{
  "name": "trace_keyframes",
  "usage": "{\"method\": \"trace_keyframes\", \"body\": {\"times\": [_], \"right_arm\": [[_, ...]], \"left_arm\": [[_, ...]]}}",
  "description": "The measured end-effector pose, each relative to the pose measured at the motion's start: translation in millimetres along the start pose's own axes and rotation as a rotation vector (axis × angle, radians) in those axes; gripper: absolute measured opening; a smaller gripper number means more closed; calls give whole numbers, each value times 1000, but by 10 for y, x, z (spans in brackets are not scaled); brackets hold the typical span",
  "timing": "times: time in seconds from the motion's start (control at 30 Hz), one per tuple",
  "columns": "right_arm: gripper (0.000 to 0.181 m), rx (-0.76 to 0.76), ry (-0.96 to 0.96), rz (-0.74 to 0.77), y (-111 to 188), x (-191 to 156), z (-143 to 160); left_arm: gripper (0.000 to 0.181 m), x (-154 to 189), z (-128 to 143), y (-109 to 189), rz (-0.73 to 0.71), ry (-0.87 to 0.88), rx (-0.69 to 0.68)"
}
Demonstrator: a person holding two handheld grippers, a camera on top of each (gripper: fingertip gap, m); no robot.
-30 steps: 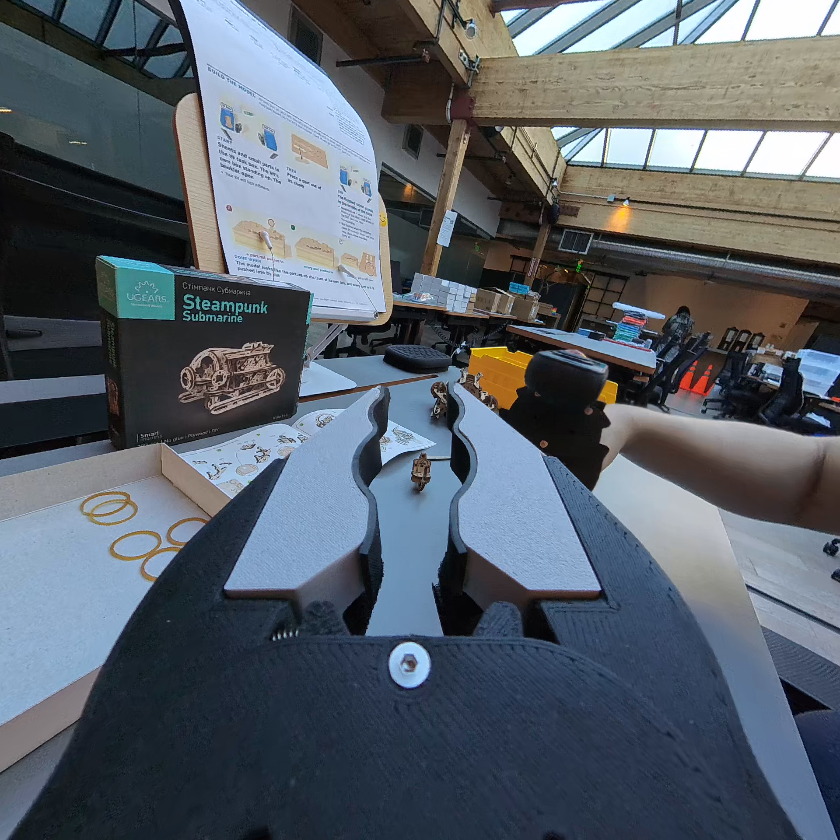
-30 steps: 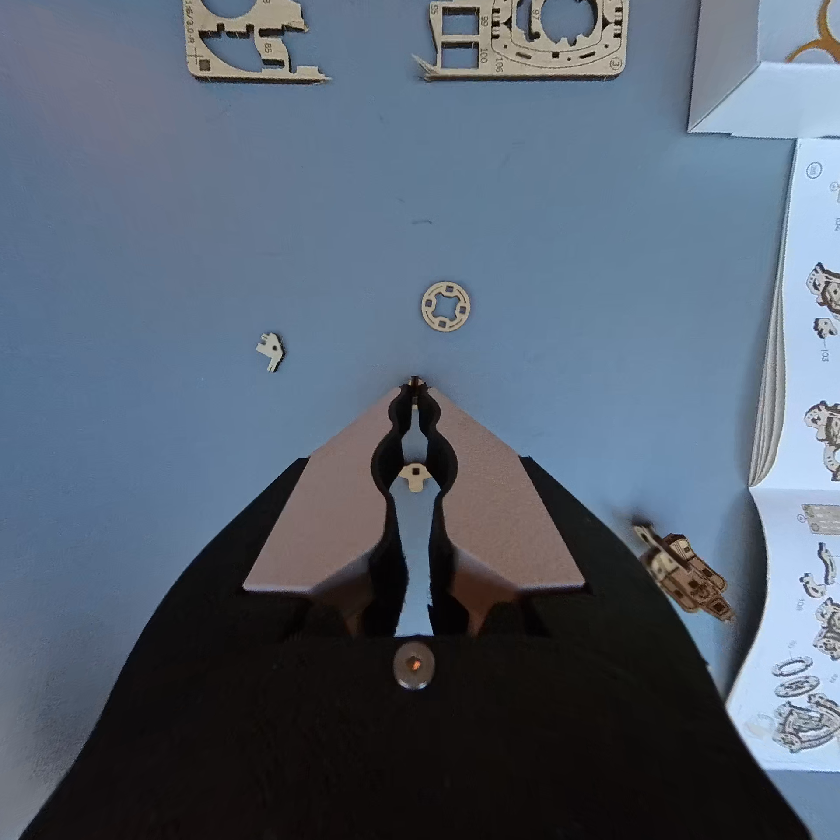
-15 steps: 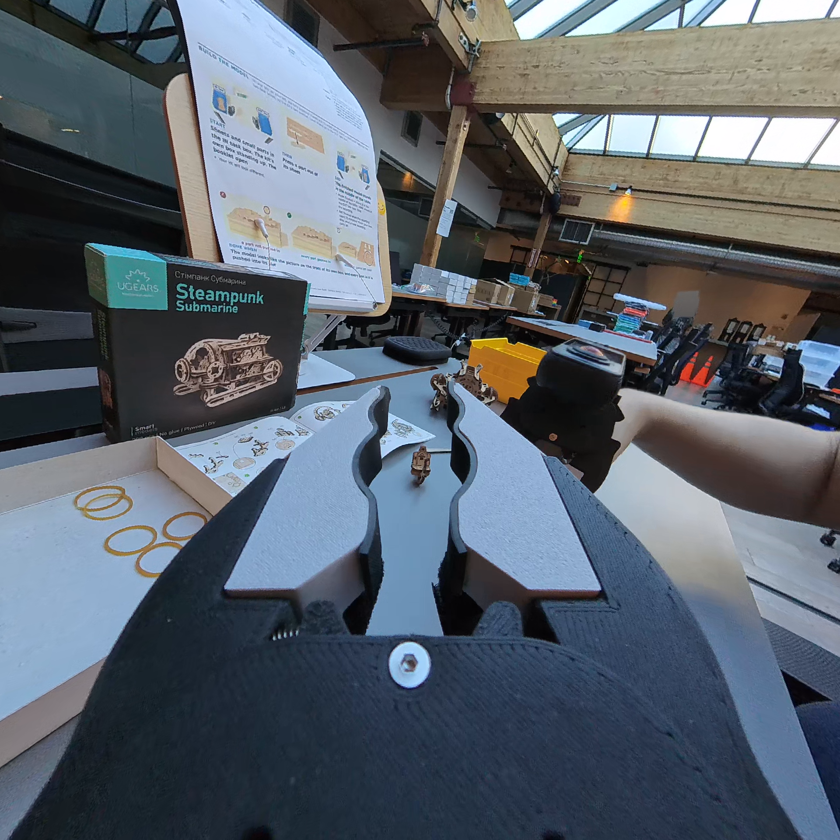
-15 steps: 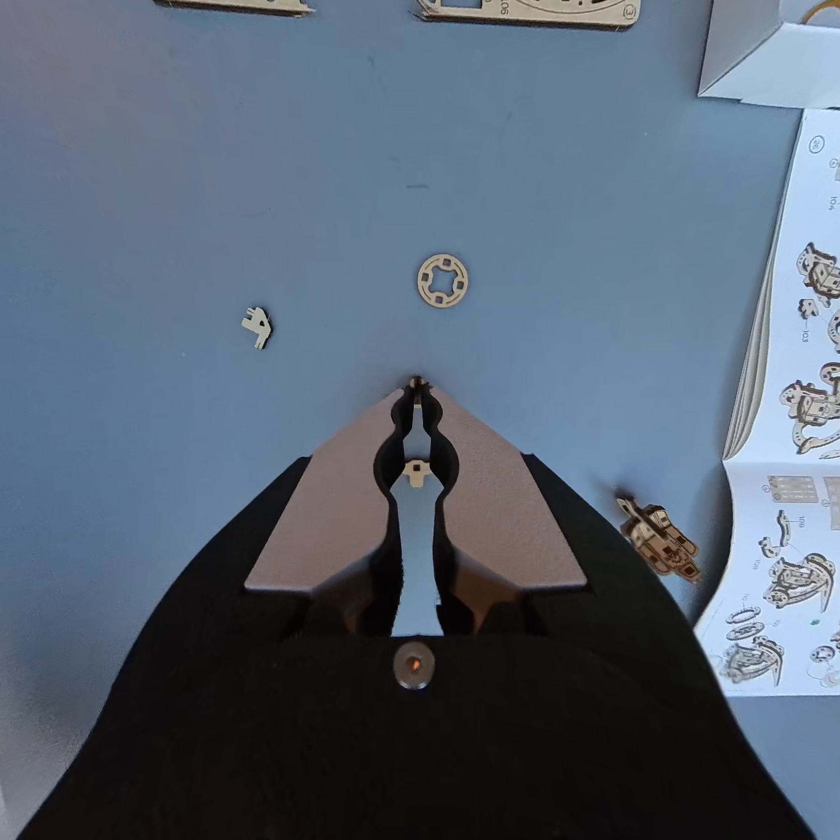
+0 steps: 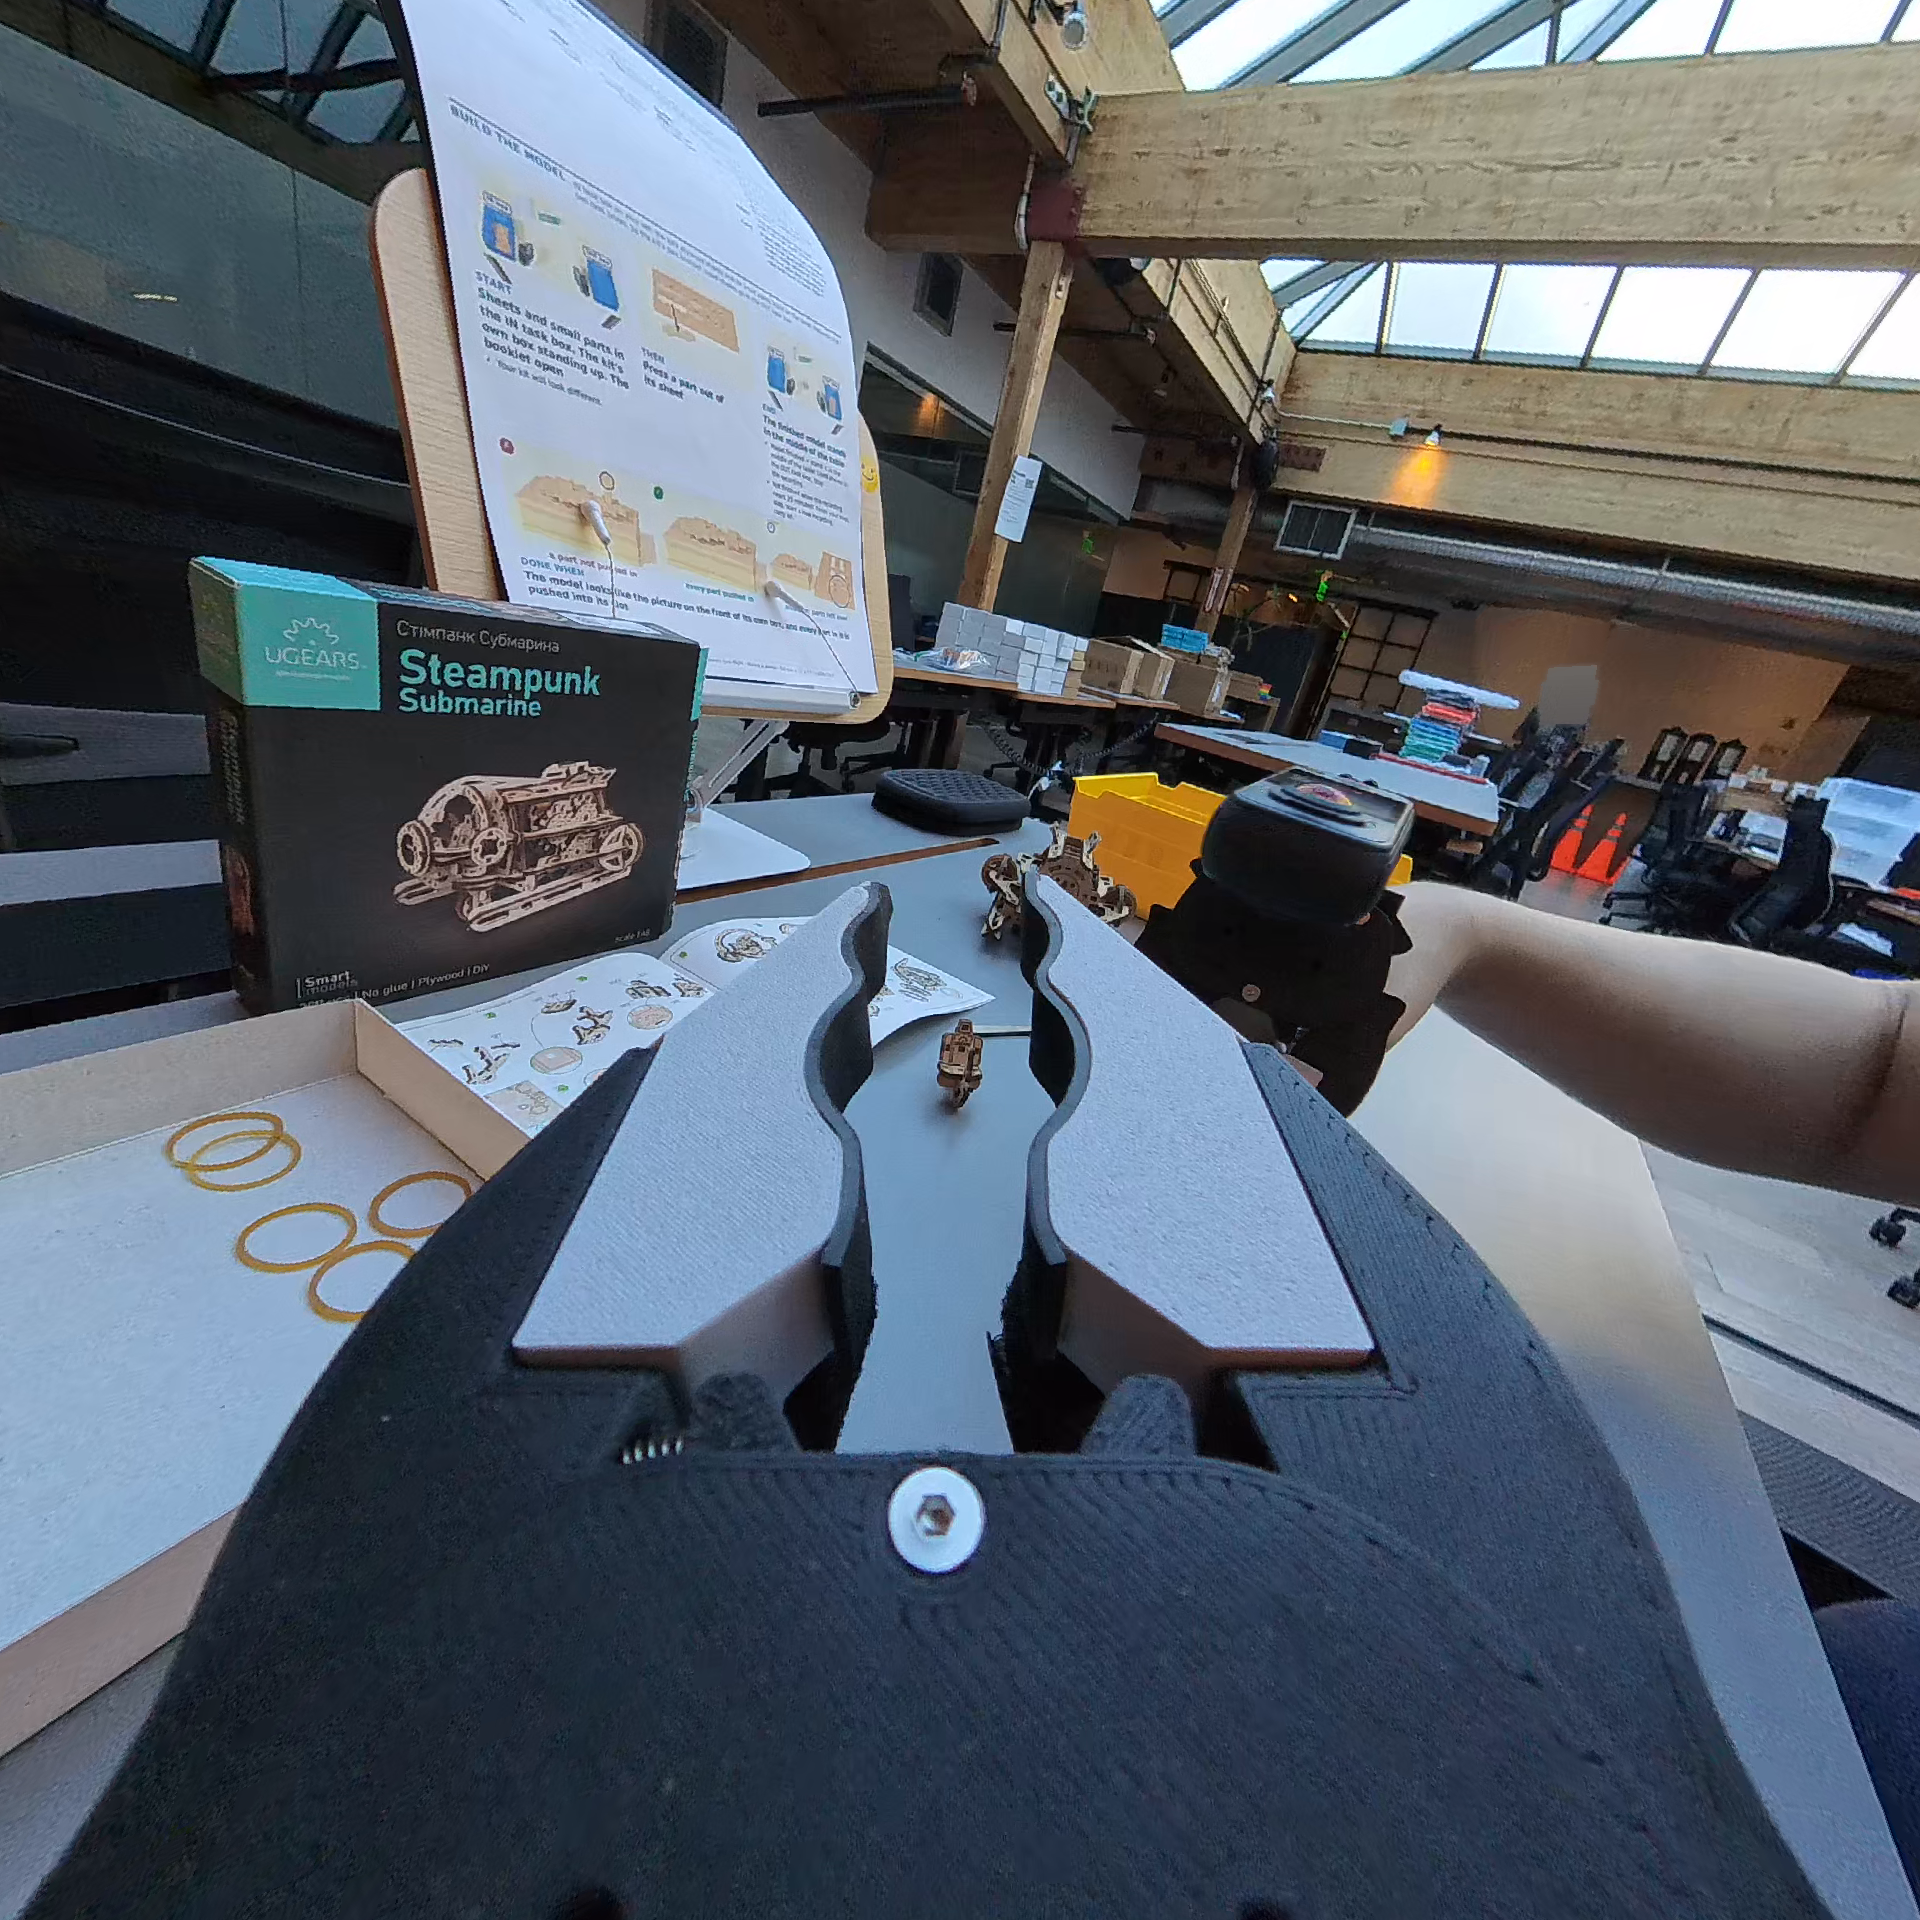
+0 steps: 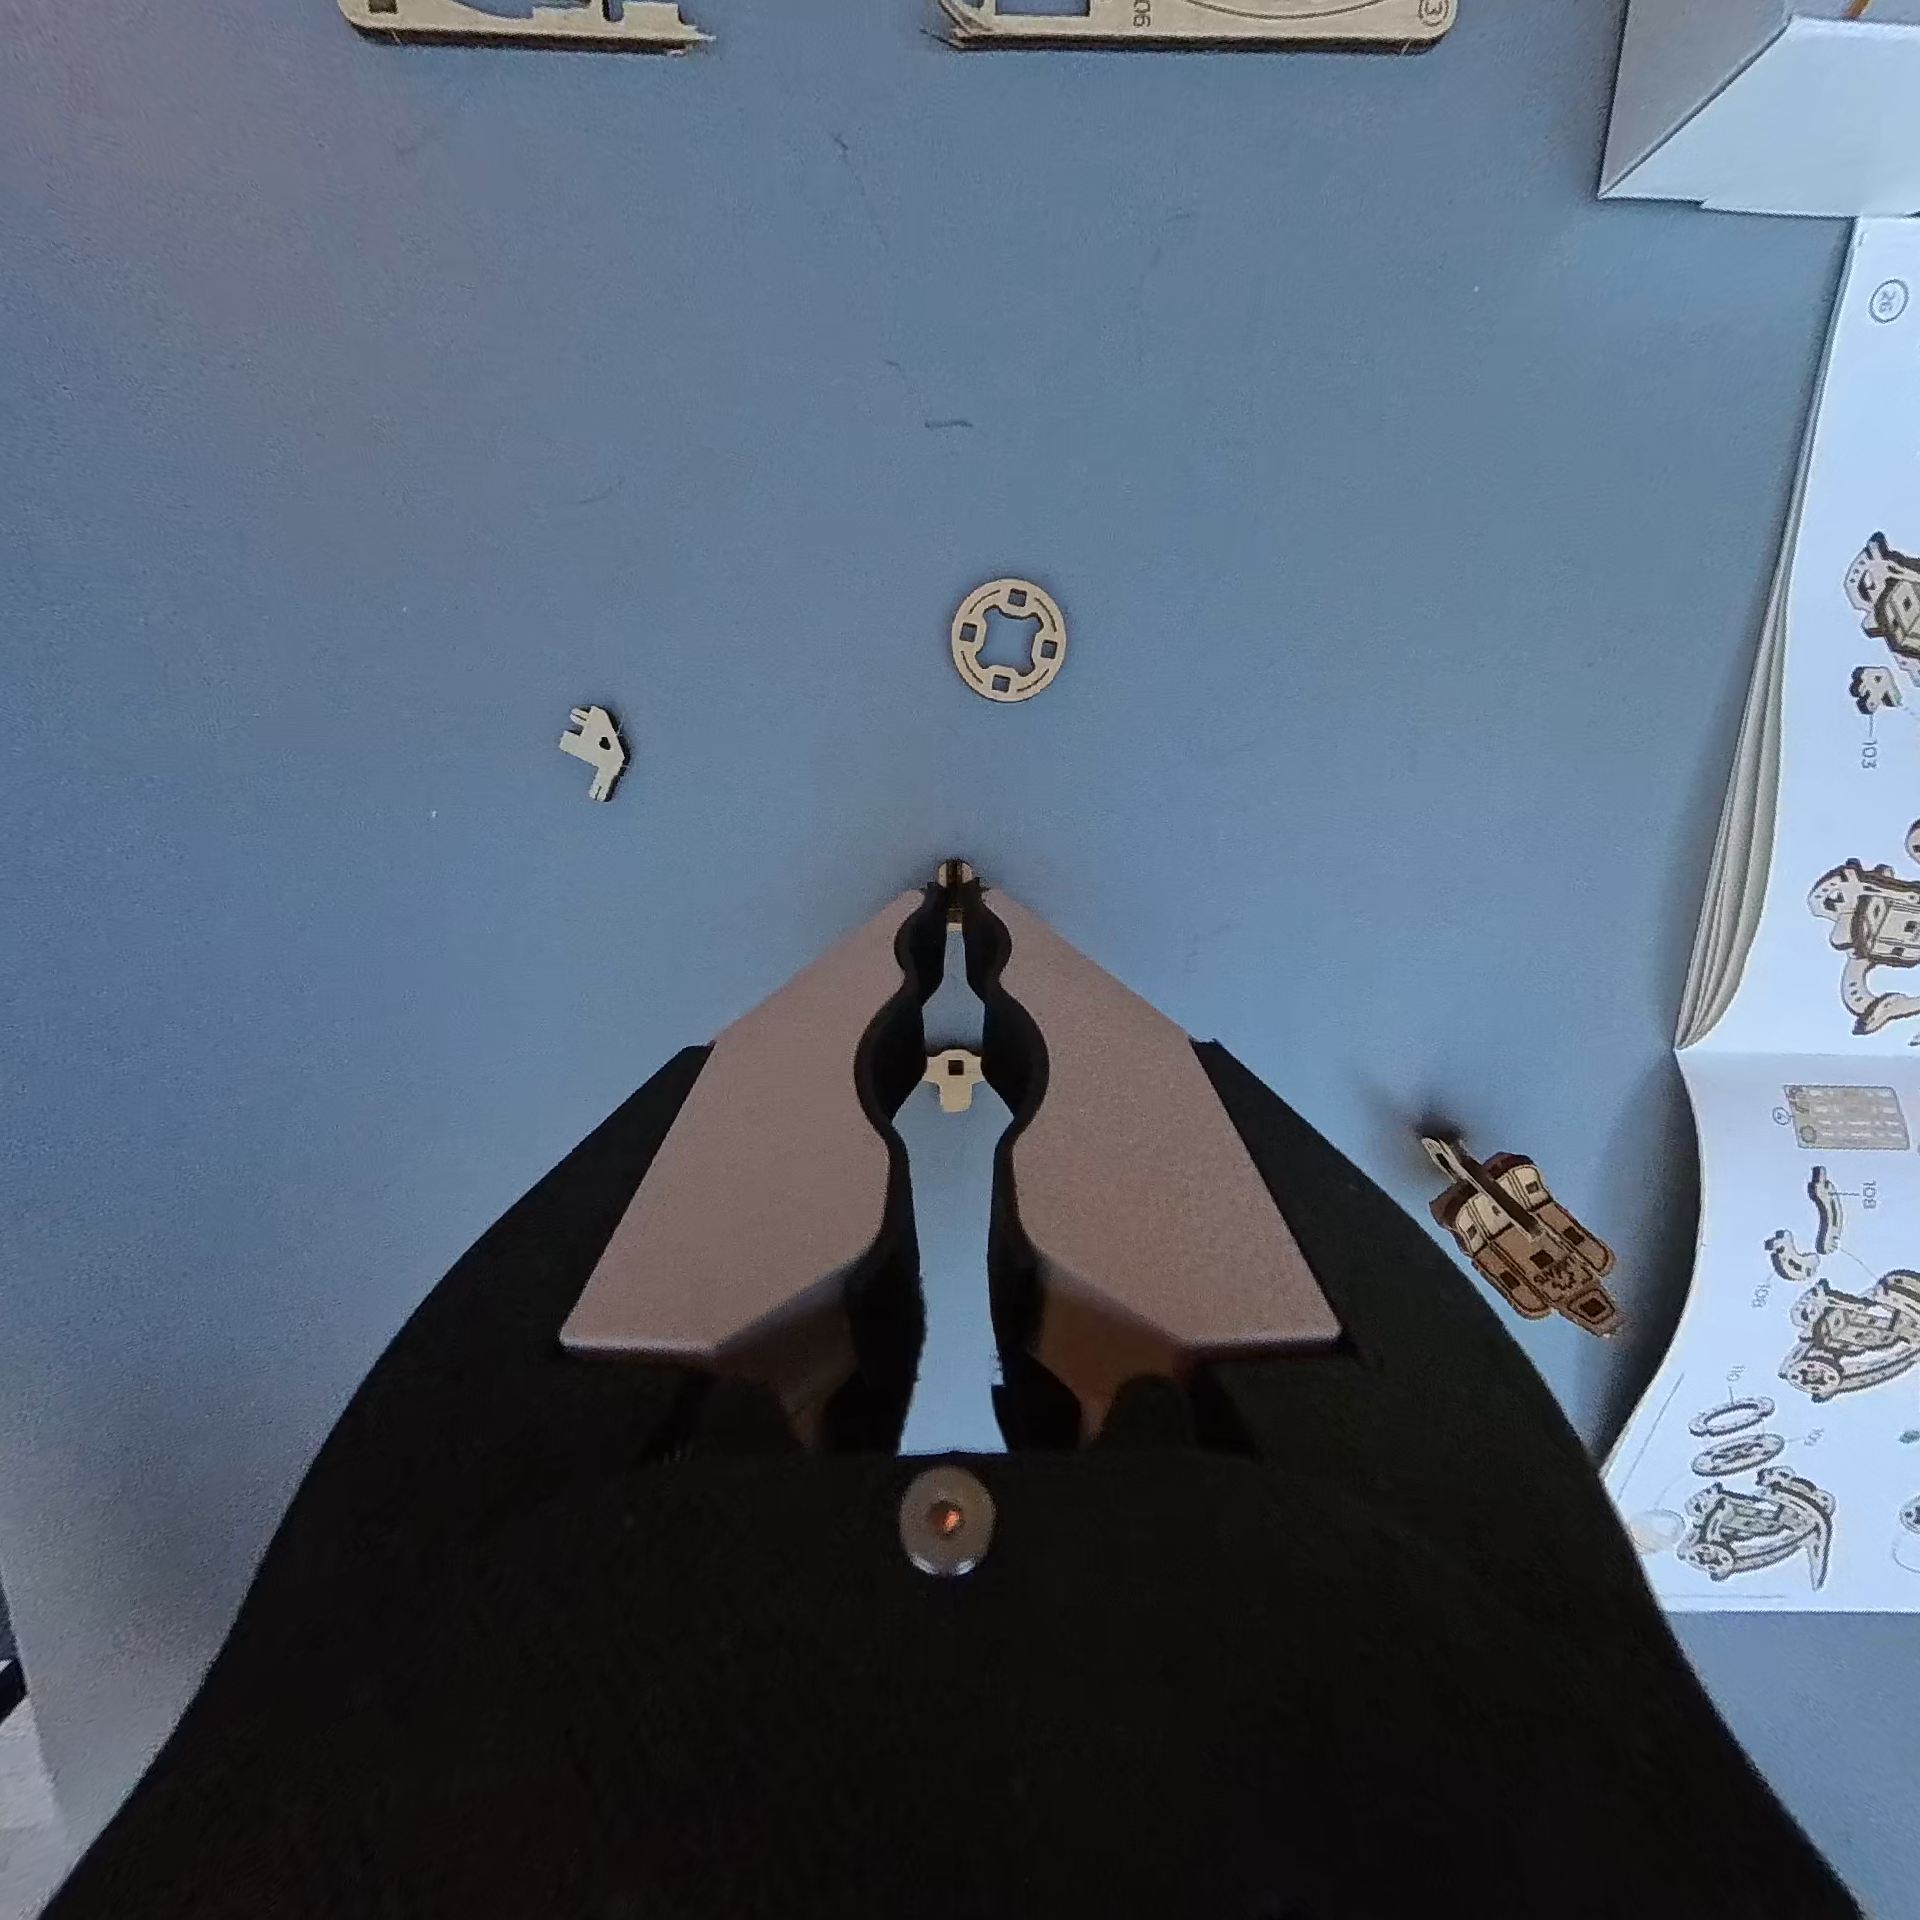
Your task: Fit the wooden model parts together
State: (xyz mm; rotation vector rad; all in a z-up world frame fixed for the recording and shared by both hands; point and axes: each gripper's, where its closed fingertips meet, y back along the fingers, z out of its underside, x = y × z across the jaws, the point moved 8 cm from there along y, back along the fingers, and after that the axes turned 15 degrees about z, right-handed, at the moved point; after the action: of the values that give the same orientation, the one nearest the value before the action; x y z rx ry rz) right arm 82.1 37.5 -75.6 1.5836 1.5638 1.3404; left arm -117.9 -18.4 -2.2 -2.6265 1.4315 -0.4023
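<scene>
We are pinching a tiny wooden piece [image 6: 951,873] in the right gripper [image 6: 951,902] at frame centre; the left gripper [image 5: 951,914] is hanging parted, empty. The ring part [image 6: 1008,646] above and small subassembly [image 6: 1517,1236] at right are lying unjoined, so most fitting is remaining.

Left wrist view low over table [image 5: 1538,1226], facing across room; right wrist view straight down, close; both share small wooden assembly [image 5: 958,1060] [image 6: 1519,1242].
</scene>
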Motion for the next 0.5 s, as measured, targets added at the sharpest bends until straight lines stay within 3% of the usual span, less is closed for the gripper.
{"method": "trace_keyframes", "body": {"times": [0.4,0.5], "right_arm": [[0,104,-32,38,71,16,-71],[0,90,-13,37,-27,-7,-22]], "left_arm": [[23,2,4,-4,0,-2,-4],[23,1,6,-5,1,0,-4]]}}
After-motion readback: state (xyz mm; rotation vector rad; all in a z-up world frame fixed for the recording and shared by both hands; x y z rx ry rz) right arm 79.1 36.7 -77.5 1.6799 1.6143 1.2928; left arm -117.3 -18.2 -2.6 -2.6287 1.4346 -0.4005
